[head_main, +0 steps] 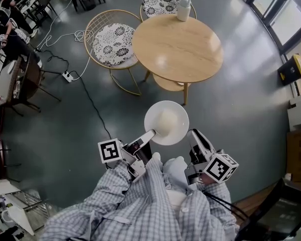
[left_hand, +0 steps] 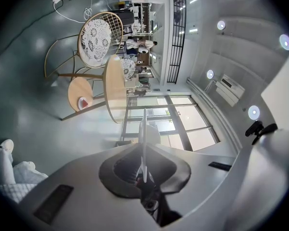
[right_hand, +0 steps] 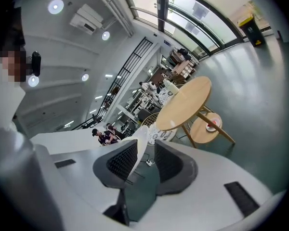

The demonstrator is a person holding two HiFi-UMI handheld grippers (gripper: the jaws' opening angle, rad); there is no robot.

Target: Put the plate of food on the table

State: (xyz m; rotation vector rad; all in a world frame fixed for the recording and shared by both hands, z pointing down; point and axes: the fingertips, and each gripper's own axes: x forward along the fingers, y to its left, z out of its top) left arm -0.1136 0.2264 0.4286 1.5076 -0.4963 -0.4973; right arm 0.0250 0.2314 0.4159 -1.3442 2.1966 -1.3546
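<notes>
Left gripper point(head_main: 151, 133) clamps plate point(head_main: 178, 129) rim at 8 o'clock. Right gripper point(head_main: 192, 133) jaws apart around rim at 4 o'clock. Table point(head_main: 178, 49) at 12.

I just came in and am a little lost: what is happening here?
A person holds a plate of food with two hand-held grippers. The left gripper is shut on its rim; the right gripper has its jaws apart around the opposite rim. The plate hangs over the floor, short of the round wooden table.
</notes>
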